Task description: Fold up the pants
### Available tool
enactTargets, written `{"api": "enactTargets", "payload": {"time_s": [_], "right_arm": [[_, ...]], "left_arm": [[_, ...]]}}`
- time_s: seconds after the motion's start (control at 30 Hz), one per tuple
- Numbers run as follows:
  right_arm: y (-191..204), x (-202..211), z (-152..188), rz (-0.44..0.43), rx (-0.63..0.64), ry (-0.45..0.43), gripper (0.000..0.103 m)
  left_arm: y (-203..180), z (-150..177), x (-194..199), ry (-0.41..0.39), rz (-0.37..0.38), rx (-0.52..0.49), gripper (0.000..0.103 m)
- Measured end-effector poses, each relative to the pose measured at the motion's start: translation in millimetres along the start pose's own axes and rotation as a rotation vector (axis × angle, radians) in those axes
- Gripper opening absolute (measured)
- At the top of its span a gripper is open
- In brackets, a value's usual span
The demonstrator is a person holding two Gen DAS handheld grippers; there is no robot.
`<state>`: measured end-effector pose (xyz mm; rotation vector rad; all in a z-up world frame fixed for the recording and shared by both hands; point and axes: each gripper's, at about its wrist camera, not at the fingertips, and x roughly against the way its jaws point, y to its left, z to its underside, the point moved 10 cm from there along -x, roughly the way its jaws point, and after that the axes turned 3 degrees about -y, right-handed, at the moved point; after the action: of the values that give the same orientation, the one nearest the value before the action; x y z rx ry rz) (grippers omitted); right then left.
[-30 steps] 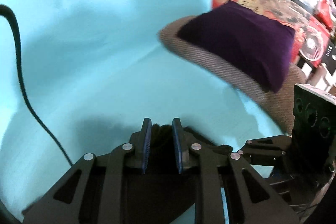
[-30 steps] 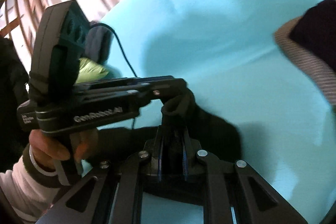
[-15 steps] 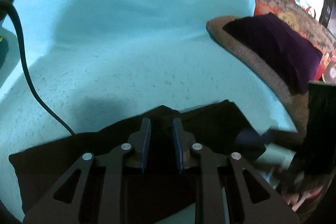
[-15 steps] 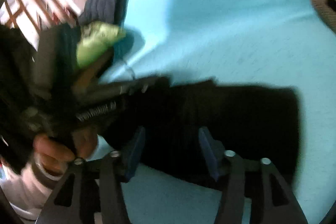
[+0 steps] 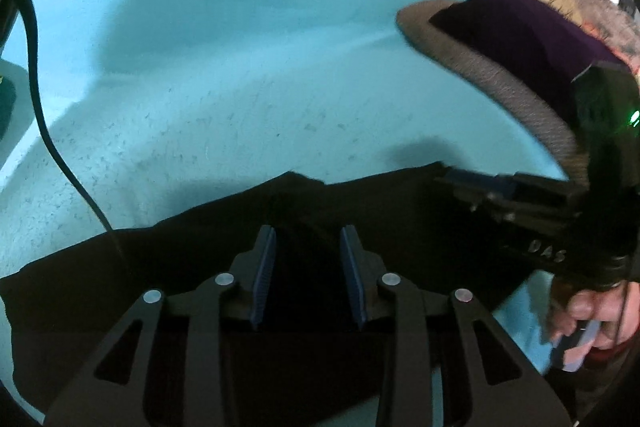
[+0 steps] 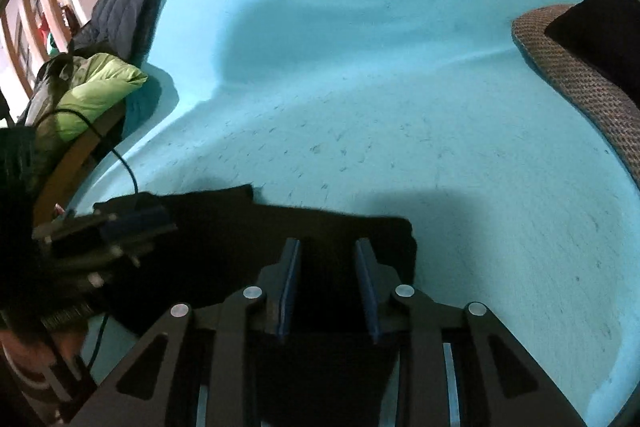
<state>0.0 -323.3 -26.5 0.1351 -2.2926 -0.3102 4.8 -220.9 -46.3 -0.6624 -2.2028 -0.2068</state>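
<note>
Jaws on both the left gripper (image 5: pixel 307 267) and the right gripper (image 6: pixel 328 279) are standing spread apart, gripping nothing, each hovering just over the black pants (image 5: pixel 168 267) lying as a flat folded band across the near part of the turquoise sheet (image 5: pixel 248 99). Judged risk: the black cable (image 5: pixel 44 115) is trailing onto the cloth's left part, so a careless regrasp could be snagging it and dragging the fold askew.

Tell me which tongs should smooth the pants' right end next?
Right tongs, probably: open directly above the black pants' right end, while the left tongs hover mid-garment.
</note>
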Motion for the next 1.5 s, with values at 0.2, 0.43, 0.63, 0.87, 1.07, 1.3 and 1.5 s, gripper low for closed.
{"api": "enactTargets", "payload": {"time_s": [0.2, 0.43, 0.63, 0.87, 1.07, 1.3, 1.5], "right_arm": [[2, -14, -1, 0.007, 0.010, 0.008, 0.028], [16, 27, 4, 0.021, 0.053, -0.017, 0.031], [19, 48, 15, 0.038, 0.047, -0.023, 0.031], [22, 44, 27, 0.058, 0.068, -0.001, 0.032], [20, 40, 29, 0.066, 0.070, 0.008, 0.032], [18, 32, 38, 0.076, 0.063, 0.027, 0.033], [18, 32, 37, 0.080, 0.066, 0.032, 0.034]], "left_arm": [[3, -3, -9, -0.003, -0.019, 0.006, 0.033], [6, 1, 8, -0.009, -0.025, 0.023, 0.033], [11, 6, 22, -0.022, -0.044, 0.046, 0.033], [11, 15, 29, -0.021, -0.058, 0.054, 0.033], [7, 20, 26, -0.012, -0.060, 0.060, 0.034], [4, 25, 18, 0.004, -0.064, 0.061, 0.036], [3, 27, 15, 0.008, -0.069, 0.064, 0.038]]}}
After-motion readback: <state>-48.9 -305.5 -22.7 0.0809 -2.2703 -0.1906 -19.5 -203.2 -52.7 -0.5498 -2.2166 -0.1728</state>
